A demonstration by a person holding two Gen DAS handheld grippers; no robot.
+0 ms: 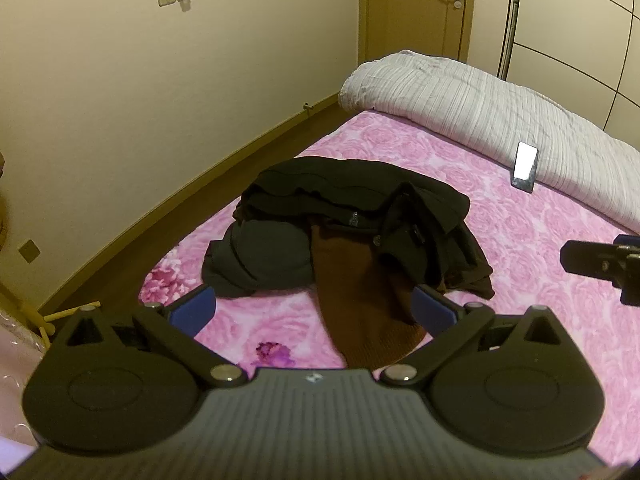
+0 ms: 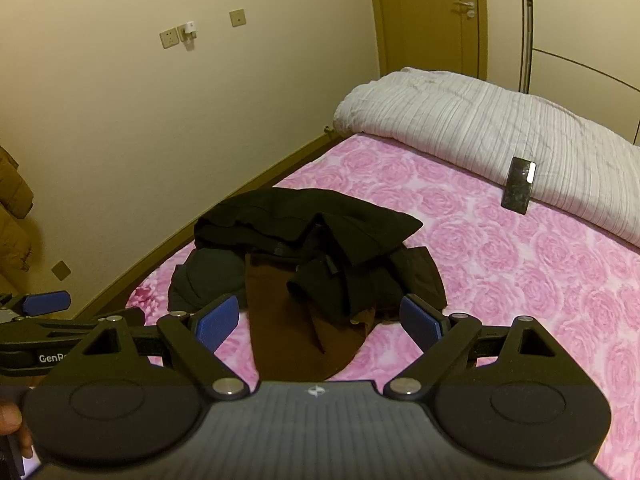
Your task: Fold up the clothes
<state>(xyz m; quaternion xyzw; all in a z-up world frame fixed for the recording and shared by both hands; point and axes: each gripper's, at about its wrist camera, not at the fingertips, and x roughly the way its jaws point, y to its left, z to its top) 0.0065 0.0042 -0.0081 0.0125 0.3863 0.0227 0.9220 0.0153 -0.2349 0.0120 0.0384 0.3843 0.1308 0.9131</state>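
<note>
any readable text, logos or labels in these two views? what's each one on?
"GenR": white lettering on the side of the left gripper, seen in the right wrist view; the rest is cut off behind the right gripper.
Small white emblem, no letters, on each gripper body.
Small label on the black clothes: too small to read.
Phone screen: glare, nothing readable.
</note>
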